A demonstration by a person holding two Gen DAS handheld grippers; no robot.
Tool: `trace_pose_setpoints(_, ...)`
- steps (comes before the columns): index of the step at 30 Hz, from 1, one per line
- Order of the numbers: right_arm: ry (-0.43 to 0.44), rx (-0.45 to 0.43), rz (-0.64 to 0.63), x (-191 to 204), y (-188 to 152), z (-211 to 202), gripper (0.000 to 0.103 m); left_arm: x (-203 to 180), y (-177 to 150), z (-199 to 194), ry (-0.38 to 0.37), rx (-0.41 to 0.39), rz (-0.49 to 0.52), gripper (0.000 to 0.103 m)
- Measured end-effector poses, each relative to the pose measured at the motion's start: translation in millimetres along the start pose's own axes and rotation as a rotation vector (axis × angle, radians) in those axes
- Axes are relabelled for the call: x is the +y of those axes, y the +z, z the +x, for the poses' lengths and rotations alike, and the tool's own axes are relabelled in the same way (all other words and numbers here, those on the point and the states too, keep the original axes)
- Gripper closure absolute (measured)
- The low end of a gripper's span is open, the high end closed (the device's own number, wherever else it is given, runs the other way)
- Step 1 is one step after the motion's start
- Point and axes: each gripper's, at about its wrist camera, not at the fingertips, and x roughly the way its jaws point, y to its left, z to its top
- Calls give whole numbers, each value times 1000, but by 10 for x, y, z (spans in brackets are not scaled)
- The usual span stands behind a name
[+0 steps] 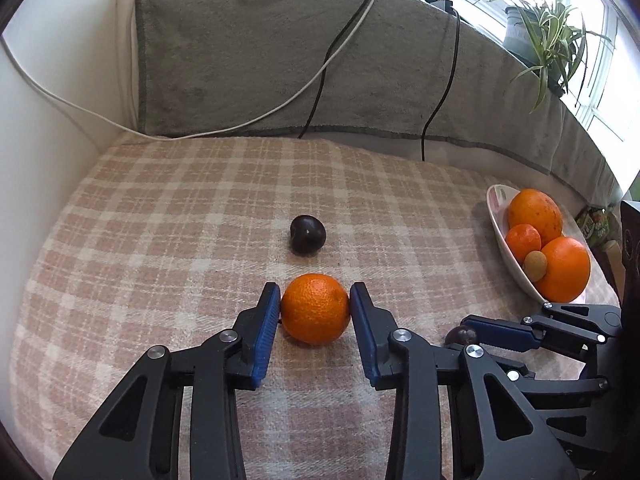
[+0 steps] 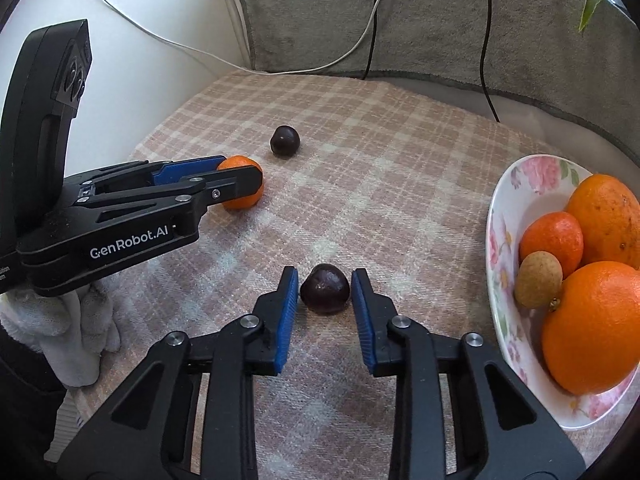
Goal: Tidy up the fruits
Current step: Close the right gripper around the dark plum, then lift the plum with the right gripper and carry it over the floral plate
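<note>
My left gripper (image 1: 315, 304) is shut on a small orange mandarin (image 1: 315, 308) that rests on the checked tablecloth (image 1: 160, 240); it also shows in the right wrist view (image 2: 242, 184). My right gripper (image 2: 325, 286) is open around a dark plum (image 2: 325, 288); small gaps show on both sides, and the plum sits on the cloth. A second dark plum (image 1: 307, 235) lies farther back, also in the right wrist view (image 2: 285, 141). A flowered white bowl (image 2: 504, 240) on the right holds two big oranges, a mandarin and a small tan fruit.
A grey towel-covered backrest (image 1: 260, 60) with cables hanging over it bounds the far side. A white wall (image 1: 60, 80) is on the left. A potted plant (image 1: 544, 32) stands on the sill at the back right. A white cloth (image 2: 80, 336) lies at the left.
</note>
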Motion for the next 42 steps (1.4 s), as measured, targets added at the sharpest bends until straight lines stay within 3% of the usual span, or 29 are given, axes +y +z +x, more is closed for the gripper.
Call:
trace_pose_setpoints(25, 12, -35, 4, 52, -47, -197, 78, 34, -45, -186, 5, -26, -20, 70)
trace_pose_setpoints(42, 24, -169, 59, -134, -173, -861, 78, -284, -100, -653, -49, -106, -15, 70)
